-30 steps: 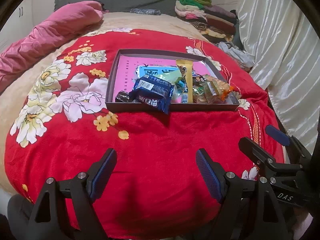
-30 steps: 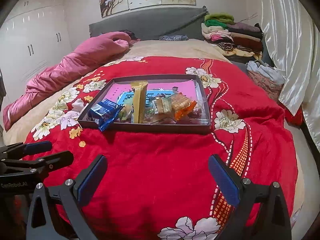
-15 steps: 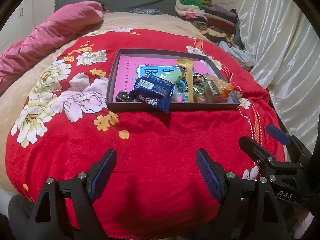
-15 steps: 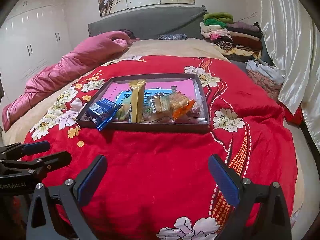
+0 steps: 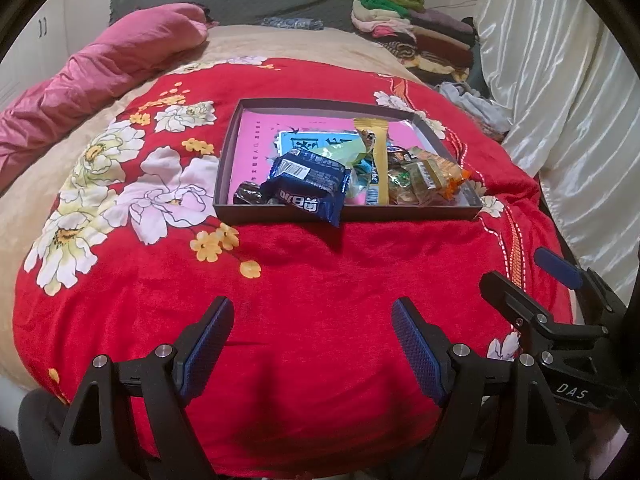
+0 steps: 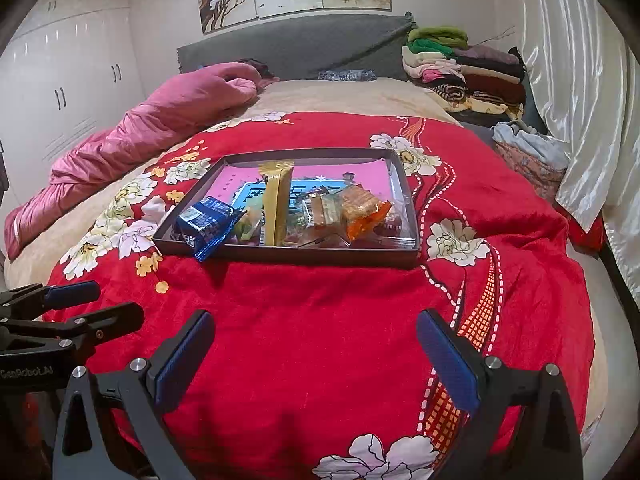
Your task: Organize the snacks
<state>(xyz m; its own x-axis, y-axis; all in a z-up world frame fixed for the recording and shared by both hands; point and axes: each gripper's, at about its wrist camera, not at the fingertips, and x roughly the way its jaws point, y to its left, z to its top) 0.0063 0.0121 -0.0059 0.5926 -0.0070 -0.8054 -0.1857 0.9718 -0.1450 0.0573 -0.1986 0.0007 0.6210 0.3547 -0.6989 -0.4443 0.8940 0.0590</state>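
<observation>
Left wrist view: left gripper [image 5: 312, 344] fingers wide, empty; right gripper [image 6: 316, 354] same, both near edge of bed [image 5: 280, 280]. Snacks piled in tray [image 5: 228, 152], far-centre. Blue biscuit pack [image 5: 308, 186] overhangs near rim: light, crinkly, slippery film, prob. crushable inside. Pinch overhanging end seam.
</observation>
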